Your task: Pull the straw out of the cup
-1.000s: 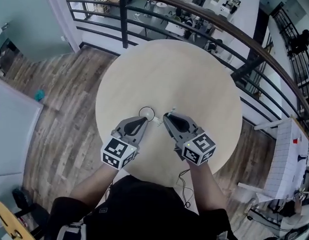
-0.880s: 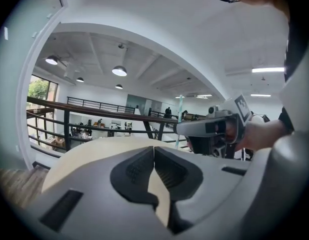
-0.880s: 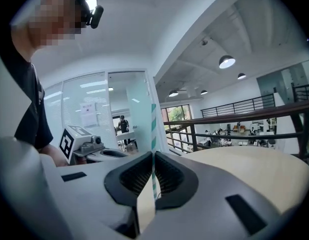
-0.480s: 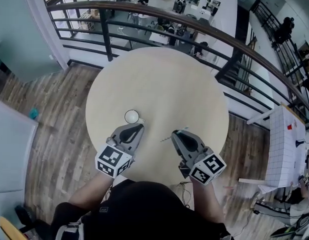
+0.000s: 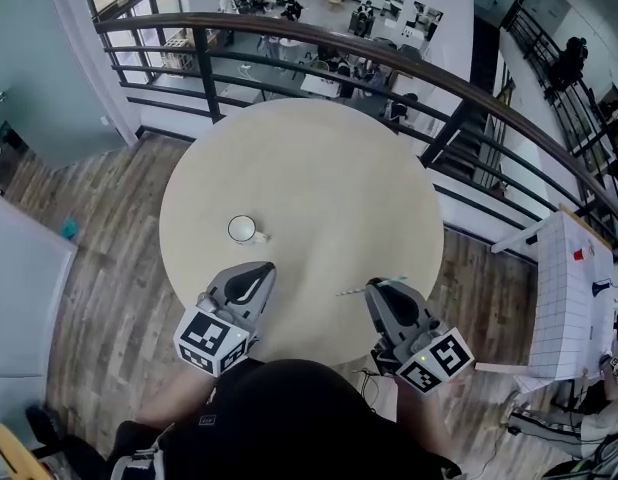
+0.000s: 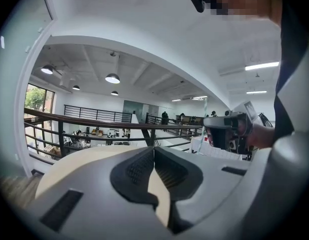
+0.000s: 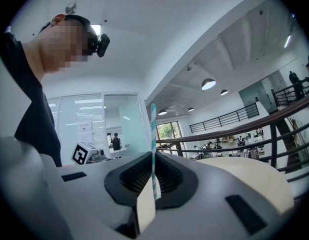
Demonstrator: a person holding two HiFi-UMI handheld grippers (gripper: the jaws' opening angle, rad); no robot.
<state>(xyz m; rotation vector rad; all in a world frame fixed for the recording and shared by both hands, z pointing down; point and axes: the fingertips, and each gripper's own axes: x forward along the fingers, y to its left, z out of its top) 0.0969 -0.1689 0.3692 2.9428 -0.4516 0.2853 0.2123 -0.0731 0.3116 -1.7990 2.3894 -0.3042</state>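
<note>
A small white cup (image 5: 242, 229) stands on the round beige table (image 5: 319, 168), left of centre, with no straw in it. My right gripper (image 5: 375, 287) hovers over the table's near edge, shut on a teal-and-white striped straw (image 5: 355, 290) that sticks out to the left. In the right gripper view the straw (image 7: 153, 129) rises upright between the closed pads of the right gripper (image 7: 153, 156). My left gripper (image 5: 255, 272) is below the cup and apart from it. Its jaws meet with nothing between them in the left gripper view (image 6: 154, 150).
A dark metal railing (image 5: 409, 63) curves round the table's far side, with a lower floor of desks beyond. Wooden floor (image 5: 99, 218) lies to the left and a white gridded board (image 5: 569, 298) to the right. The person's dark torso fills the bottom of the head view.
Both grippers drew back from the cup toward the person and rose. The straw travelled with the right gripper, away from the cup. The cup stayed on the table.
</note>
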